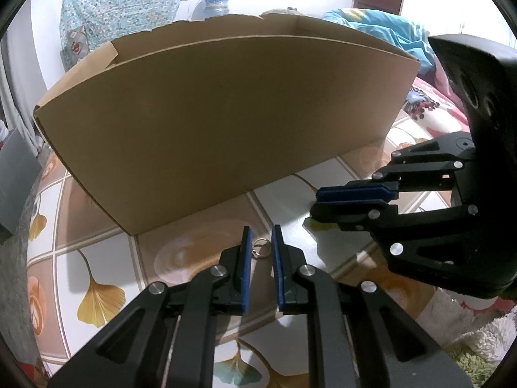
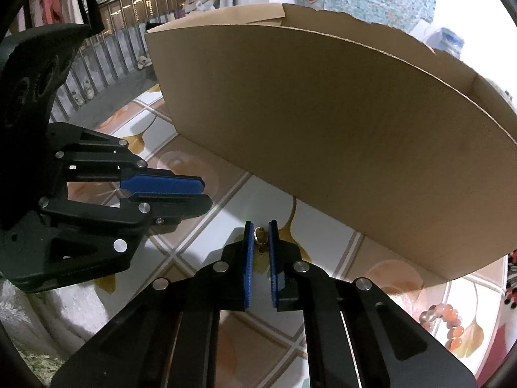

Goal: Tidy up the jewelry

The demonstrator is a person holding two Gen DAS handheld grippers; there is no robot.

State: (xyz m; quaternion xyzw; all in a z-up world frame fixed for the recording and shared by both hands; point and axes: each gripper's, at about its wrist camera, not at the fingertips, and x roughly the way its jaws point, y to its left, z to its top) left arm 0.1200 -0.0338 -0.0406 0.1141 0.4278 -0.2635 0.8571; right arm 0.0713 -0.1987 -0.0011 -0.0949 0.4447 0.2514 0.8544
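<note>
Blue-padded left tongs [image 1: 261, 238] fill the foreground of their own view, drawn in close around a small double gold ring [image 1: 259, 247] at the pad tips; the pads look to be touching its sides, so I judge it pinched, just above or on the desk [image 1: 97, 258].

Right tongs [image 2: 257, 232] are likewise nearly pressed together, gripping a small gold piece [image 2: 259, 236], perhaps a ring or earring, between the blue pad tips; what it is exactly I cannot tell.

Both pieces sit at the very tips, directly ahead of each hand. Just beyond them stands an open cardboard box [image 1: 226, 123], its long wall running across both views, tall and near. Its opening lies above and past the tips, so the coming move likely turns on lifting over that wall. Neither hand seems clearly nearer.

An orange bead bracelet [image 2: 446, 326] lies on the desk to the right, well apart from either tongs.
</note>
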